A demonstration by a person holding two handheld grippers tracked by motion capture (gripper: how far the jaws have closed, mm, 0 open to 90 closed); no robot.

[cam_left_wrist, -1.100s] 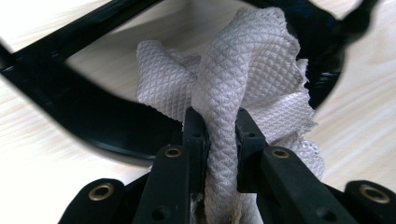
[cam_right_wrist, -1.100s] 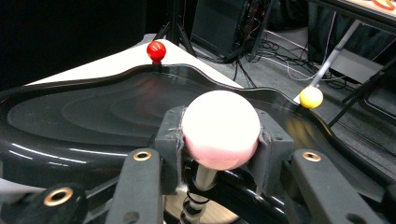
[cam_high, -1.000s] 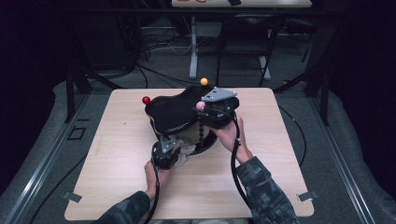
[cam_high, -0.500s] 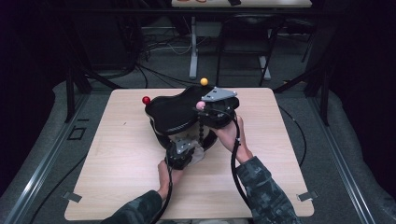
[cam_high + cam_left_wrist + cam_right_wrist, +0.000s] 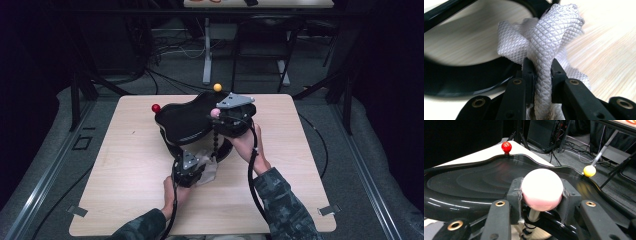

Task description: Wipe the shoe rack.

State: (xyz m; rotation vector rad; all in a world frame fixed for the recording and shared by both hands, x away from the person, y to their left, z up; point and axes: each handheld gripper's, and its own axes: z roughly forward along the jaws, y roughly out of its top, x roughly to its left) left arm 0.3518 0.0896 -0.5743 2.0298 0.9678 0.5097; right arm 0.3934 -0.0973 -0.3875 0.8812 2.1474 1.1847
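Observation:
A glossy black curved tray (image 5: 182,122) stands on a ring base (image 5: 461,82) in the middle of the table. A red ball (image 5: 156,108), a yellow ball (image 5: 217,87) and a pink ball (image 5: 215,113) sit on posts at its rim. My right gripper (image 5: 541,195) is shut on the pink ball (image 5: 541,188), at the tray's right edge. My left gripper (image 5: 541,67) is shut on a bunched white waffle cloth (image 5: 549,37), low at the front of the base. In the high view, the left gripper (image 5: 192,167) and the cloth (image 5: 207,170) lie just below the tray.
The light wooden table (image 5: 125,190) has bare wood to the left, right and front of the tray. A beaded black post (image 5: 216,145) drops from the pink ball. Cables trail from both grippers toward the person. Dark floor, cables and stand legs lie beyond the far edge.
My left gripper has shifted a little to the right with the cloth, closer under the tray's front. The right gripper and the tray have stayed where they were.

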